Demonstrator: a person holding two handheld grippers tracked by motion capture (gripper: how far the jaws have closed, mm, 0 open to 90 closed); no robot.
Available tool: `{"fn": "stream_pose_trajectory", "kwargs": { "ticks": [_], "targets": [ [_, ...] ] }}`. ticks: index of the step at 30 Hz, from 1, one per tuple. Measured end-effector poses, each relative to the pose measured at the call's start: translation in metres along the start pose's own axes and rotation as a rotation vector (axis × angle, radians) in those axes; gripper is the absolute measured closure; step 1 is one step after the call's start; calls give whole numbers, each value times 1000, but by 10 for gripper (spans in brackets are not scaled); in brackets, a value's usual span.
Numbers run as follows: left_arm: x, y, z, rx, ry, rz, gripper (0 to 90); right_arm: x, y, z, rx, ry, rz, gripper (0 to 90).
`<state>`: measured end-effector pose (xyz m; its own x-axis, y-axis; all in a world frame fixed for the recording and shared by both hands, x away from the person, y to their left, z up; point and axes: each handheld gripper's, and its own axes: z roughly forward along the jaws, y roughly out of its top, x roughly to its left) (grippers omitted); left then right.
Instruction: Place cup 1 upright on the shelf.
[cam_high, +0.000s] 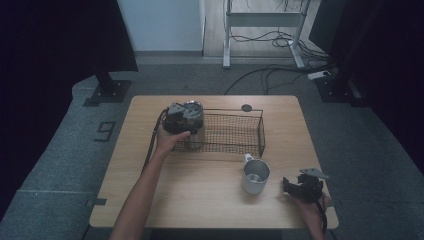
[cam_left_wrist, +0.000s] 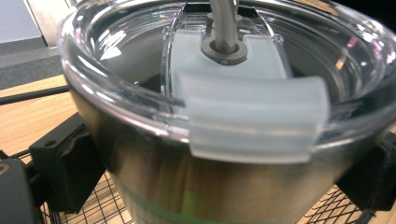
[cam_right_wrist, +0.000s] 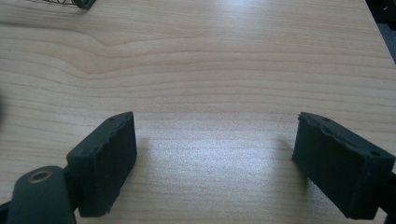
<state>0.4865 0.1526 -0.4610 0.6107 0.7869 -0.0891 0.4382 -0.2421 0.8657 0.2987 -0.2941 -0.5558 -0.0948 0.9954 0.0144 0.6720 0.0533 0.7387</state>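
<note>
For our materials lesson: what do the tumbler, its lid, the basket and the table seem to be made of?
Tumbler: brushed steel, judging by its streaky metallic sheen.
Lid: clear glossy plastic with a frosted tab, probably; it is see-through, with bright glints.
Basket: dark wire mesh, an open grid.
Table: pale wood or wood-look laminate, matt, grain lines.

The wire basket (cam_high: 235, 134) has free room across its middle and right end; its left end is blocked by the steel tumbler (cam_high: 194, 120). Just in front of the basket's right corner stands a metal mug (cam_high: 255, 176); bare table (cam_high: 200, 195) lies left of the mug
</note>
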Motion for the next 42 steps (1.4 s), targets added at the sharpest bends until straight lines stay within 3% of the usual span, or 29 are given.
{"fn": "stream_pose_trajectory", "kwargs": {
  "ticks": [22,28,38,42],
  "targets": [
    [-1,-9,1,17,9,-1,35,0,0,0,0,0,0,130],
    [-7,-11,0,23,22,22,30,0,0,0,1,0,0,130],
    [-8,-12,-2,22,22,5,26,0,0,0,0,0,0,130],
    [-8,-11,-4,5,7,-32,0,0,0,0,1,0,0,130]
  ]
}}
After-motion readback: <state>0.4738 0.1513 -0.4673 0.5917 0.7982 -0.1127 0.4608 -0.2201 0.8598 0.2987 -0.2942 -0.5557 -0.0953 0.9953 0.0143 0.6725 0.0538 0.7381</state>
